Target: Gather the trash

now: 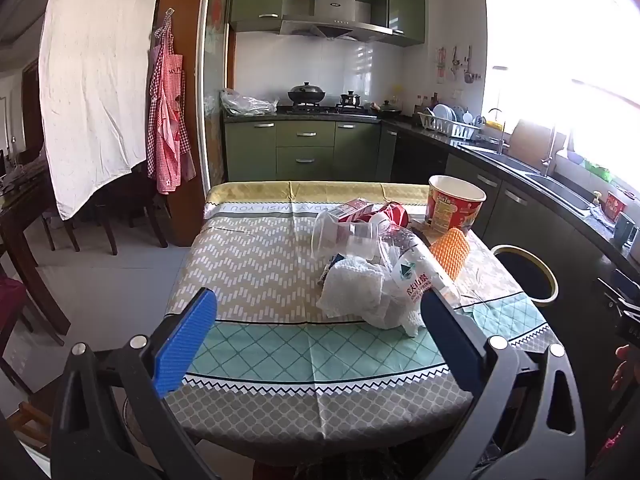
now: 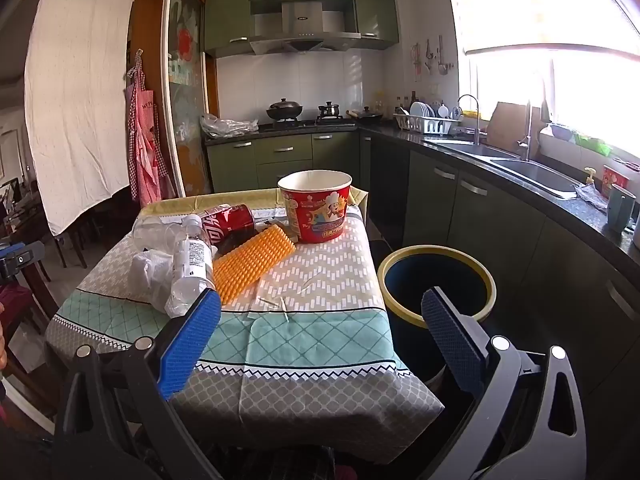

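Both grippers are sitting with their blue-padded jaws spread wide, nothing pinched in either one. The left gripper (image 1: 316, 332) is hanging low in the frame over the near edge of the table (image 1: 256, 264), and its right-hand pad is showing just in front of the trash pile.

That pile is sitting right of center in the left wrist view: a crumpled white tissue (image 1: 352, 292) touching a clear water bottle (image 1: 416, 276) lying on its side, with a clear plastic cup (image 1: 340, 236) tipped over behind them, and a small red carton (image 1: 356, 206) and a crushed red cola can (image 1: 394, 214) further back. An orange bumpy pad (image 1: 450, 254) is leaning up just right of the bottle, and a red instant-noodle bucket (image 1: 454, 204) is standing upright at the far right corner.

The right gripper (image 2: 320, 320) is hovering at the bottom of its frame — left pad over the tablecloth beside the bottle, right pad in front of the trash bin (image 2: 438, 280). The bin, dark with a yellow rim, is standing on the floor just beside the table's right edge. A couple of small white sticks (image 2: 276, 304) are lying on the cloth between the pads.
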`<state>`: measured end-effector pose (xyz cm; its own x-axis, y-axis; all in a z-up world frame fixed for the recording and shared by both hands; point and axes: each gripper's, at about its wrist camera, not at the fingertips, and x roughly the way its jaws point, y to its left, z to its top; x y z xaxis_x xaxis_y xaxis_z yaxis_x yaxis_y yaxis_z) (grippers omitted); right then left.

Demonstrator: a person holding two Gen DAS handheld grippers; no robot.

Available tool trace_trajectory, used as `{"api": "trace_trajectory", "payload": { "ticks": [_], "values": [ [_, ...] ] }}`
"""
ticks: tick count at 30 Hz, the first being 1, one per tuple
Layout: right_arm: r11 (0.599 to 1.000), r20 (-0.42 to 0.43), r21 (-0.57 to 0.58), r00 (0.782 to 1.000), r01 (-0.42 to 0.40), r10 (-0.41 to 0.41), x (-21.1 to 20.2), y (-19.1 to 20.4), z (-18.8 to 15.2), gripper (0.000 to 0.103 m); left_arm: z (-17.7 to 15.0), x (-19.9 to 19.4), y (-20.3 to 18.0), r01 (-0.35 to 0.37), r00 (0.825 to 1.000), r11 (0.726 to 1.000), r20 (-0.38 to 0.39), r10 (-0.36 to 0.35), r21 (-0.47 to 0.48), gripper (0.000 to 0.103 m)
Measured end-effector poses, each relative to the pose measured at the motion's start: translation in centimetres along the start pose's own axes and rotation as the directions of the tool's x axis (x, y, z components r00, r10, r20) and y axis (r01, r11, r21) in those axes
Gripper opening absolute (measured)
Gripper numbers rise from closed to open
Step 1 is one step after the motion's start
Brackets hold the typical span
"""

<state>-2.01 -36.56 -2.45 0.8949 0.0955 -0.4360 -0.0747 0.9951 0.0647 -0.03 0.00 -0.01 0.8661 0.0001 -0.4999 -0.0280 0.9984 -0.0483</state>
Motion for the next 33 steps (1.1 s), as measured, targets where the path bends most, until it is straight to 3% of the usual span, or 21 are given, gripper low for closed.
{"api": "trace_trajectory", "payload": {
  "ticks": [33],
  "values": [
    [1.000, -0.009, 0.002, 1.000, -0.001, 0.001, 0.48, 0.23, -0.16, 0.099, -0.26, 0.19, -0.71, 0.001, 1.000, 0.999, -0.021, 0.000, 0.034, 0.097]
  ]
}}
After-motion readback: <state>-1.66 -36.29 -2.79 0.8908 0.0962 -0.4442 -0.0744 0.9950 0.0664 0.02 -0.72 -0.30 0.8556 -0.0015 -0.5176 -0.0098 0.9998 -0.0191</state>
